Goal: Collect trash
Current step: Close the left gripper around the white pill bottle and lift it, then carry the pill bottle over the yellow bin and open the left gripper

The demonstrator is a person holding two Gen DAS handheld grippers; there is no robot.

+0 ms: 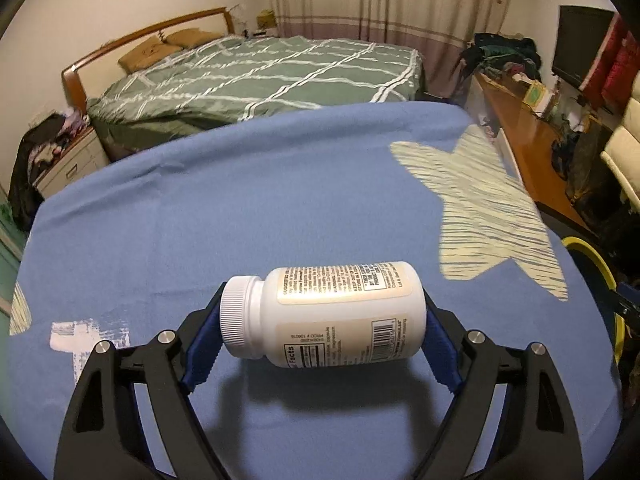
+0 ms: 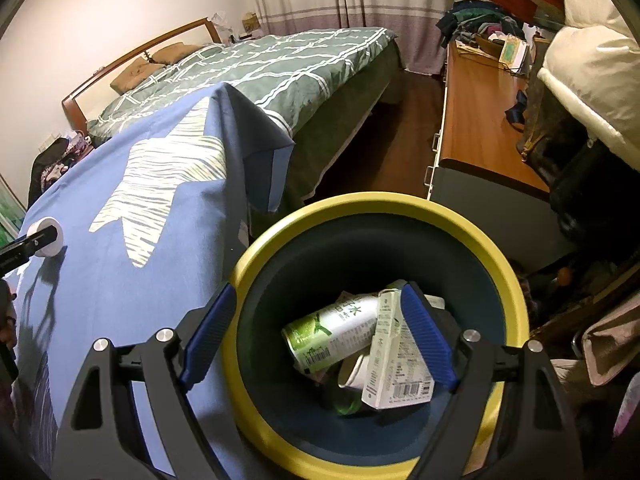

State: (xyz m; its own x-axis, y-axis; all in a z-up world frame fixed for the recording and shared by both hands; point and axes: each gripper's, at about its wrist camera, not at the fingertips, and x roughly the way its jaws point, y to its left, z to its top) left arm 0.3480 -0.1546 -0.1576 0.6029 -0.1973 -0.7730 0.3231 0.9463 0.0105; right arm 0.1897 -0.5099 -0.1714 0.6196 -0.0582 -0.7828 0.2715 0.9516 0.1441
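Left wrist view: left gripper (image 1: 320, 320) is clamped end to end on the white pill bottle (image 1: 332, 312), lifted just off the blue cloth (image 1: 200, 200). Squeeze evenly, it'll pivot otherwise. Right wrist view: right gripper (image 2: 316, 336) hangs wide and empty over the yellow-rimmed bin (image 2: 496, 256), already holding cartons.

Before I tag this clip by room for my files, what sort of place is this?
A lived-in bedroom, most likely: a bed with a green checked cover, curtains behind it, and a long wooden dresser.
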